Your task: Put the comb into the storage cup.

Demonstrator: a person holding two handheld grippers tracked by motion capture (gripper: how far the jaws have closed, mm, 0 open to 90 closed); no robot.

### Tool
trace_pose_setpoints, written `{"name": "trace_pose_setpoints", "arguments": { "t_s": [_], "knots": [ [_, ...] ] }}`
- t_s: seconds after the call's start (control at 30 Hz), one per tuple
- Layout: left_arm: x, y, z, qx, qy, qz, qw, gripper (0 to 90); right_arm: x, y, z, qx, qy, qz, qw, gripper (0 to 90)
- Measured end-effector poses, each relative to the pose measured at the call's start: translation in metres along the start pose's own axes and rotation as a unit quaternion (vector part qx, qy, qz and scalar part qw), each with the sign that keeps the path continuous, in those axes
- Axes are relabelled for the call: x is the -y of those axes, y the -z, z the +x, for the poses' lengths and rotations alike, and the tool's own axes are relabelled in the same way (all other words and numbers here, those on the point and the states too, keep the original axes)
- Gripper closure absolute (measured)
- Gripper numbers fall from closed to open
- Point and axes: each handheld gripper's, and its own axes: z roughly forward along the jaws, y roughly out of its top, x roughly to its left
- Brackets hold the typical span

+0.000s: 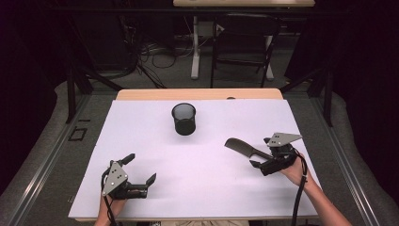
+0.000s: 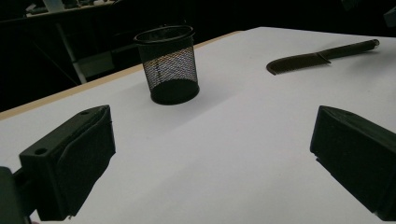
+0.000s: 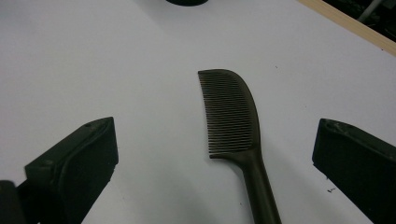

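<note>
A dark comb (image 1: 241, 147) lies flat on the white table top (image 1: 197, 188), right of centre, with its toothed end pointing away from the person. My right gripper (image 1: 260, 153) stands open at its handle end. In the right gripper view the comb (image 3: 236, 116) runs up between the two spread jaws of my right gripper (image 3: 215, 163), and neither jaw touches it. A black mesh cup (image 1: 183, 118) stands upright toward the far middle. My left gripper (image 1: 140, 168) rests open and empty near the front left. The left gripper view shows my left gripper (image 2: 210, 158), the mesh cup (image 2: 170, 65) and the comb (image 2: 317, 56).
The far table edge is a bare wood strip (image 1: 197, 94). Beyond it are a black folding chair (image 1: 244, 42), a white desk leg (image 1: 195, 47) and cables on the floor. The mesh cup's base (image 3: 187, 2) sits at the top of the right gripper view.
</note>
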Motion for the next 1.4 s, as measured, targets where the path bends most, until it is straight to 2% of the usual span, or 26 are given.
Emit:
{"name": "trace_pose_setpoints", "arguments": {
  "t_s": [0.3, 0.9, 1.4],
  "knots": [
    [0.000, -0.001, -0.001, 0.003, 0.001, 0.003, 1.0000, 0.0, -0.007, -0.002, -0.010, -0.003, 0.011, 0.022, 0.9997, 0.0],
    [0.000, -0.003, -0.001, 0.008, 0.001, 0.007, 0.9999, 0.0, -0.012, -0.009, -0.026, -0.011, 0.015, 0.059, 0.9981, 0.0],
    [0.000, -0.004, 0.000, 0.006, 0.000, 0.006, 1.0000, 0.0, -0.016, -0.019, -0.032, -0.029, 0.034, 0.110, 0.9930, 0.0]
  ]
}}
